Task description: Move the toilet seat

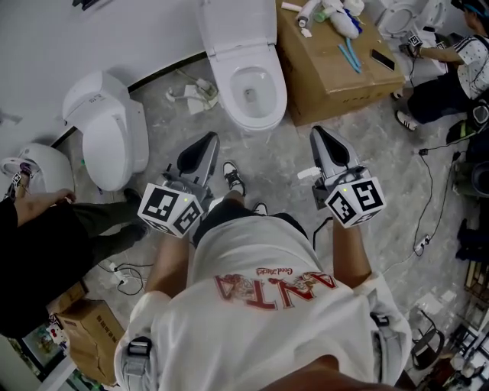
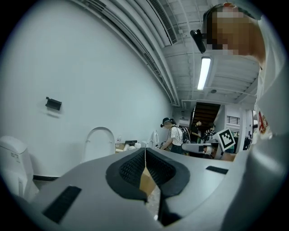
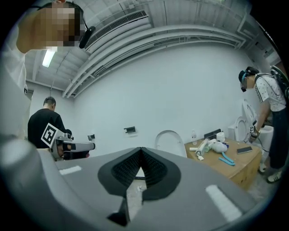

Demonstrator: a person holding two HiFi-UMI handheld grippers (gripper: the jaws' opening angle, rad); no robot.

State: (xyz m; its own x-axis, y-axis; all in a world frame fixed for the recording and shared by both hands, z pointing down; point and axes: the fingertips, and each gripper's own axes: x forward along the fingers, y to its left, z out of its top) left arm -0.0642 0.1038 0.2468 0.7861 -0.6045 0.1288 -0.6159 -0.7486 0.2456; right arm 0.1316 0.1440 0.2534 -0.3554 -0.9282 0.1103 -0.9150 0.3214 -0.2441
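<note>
White toilet [image 1: 248,92] sits on the floor just ahead, w/ its seat [image 1: 233,27] tipped up at the back, as far as I can tell. Left gripper [image 1: 205,147] & right gripper [image 1: 321,142] are both clenched, empty, short of the bowl. Task looks unstarted: reach, grab & move the seat are all left.

A big brown box [image 1: 336,76] stood on the grey floor [image 1: 275,153]. On top of it lay white bottles [image 1: 340,17], two blue sticks [image 1: 350,55] and a dark phone [image 1: 383,59]. A person in a striped shirt [image 1: 458,72] crouched just beside the box. Another person in black [image 1: 38,252] was at the left. A smaller brown box [image 1: 92,336] sat near a white plug strip [image 1: 116,275]. A thin black cable [image 1: 429,191] ran over the floor.
</note>
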